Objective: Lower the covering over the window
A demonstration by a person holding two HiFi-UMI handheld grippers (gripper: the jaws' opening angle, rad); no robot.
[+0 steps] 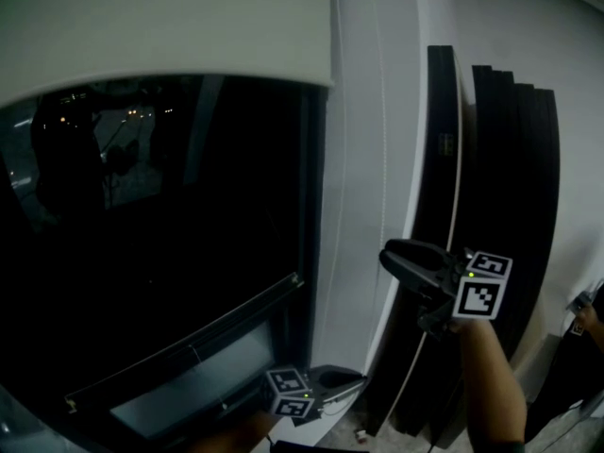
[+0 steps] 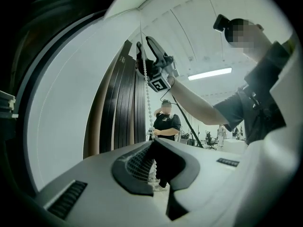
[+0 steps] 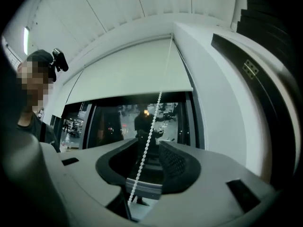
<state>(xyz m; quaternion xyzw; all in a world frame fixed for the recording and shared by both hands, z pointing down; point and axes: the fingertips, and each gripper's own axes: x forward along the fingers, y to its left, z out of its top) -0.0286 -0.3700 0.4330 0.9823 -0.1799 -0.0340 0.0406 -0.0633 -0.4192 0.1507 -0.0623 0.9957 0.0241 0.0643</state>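
Roller blind (image 1: 160,26): seen at 11 o'clock in the head view, drawn only over the top of the window (image 1: 170,234). Most of the dark glass is left bare, so the task is judged barely begun.
Bead chain (image 3: 150,126): hung beside the window's right edge, and used to drive the blind.
Left gripper (image 2: 154,148): held low, at 6 o'clock in the head view. Its jaws are pressed together on the bead chain, apparently to keep the loop taut.
Right gripper (image 3: 144,155): held higher, at 4 o'clock in the head view. Its jaws are spread wide and the chain is threaded between them but not pinched.
Step in hand: a fresh, higher grip is probably being prepared for another downward pull.
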